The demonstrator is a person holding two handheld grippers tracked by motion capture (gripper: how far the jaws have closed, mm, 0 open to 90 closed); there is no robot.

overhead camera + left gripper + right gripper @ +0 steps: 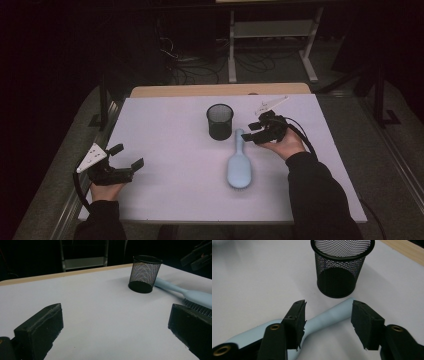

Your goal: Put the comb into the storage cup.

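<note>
So there's this big white worktop with a strip of bare wood along its far edge, and hardly anything on it. Biggest thing on it is a pale blue hairbrush, lying flat a bit right of the middle, head toward the near edge and handle pointing at the far edge. Smooth plastic back, and from the left gripper view you can see dark bristles along the underside of the head.

Just beside the handle tip sits a black mesh pen cup, upright, open top, nothing sticking out of it. It's really close to the handle, can't tell if they actually touch. It crowds the handle end on the left side.

The right gripper is down at the handle, jaws about half apart with the handle running between them. In the right gripper view the pads aren't pressing on it, there's a gap on one side.

The left gripper sits near the left edge toward the near corner, jaws wide apart over bare surface, well away from the brush.
</note>
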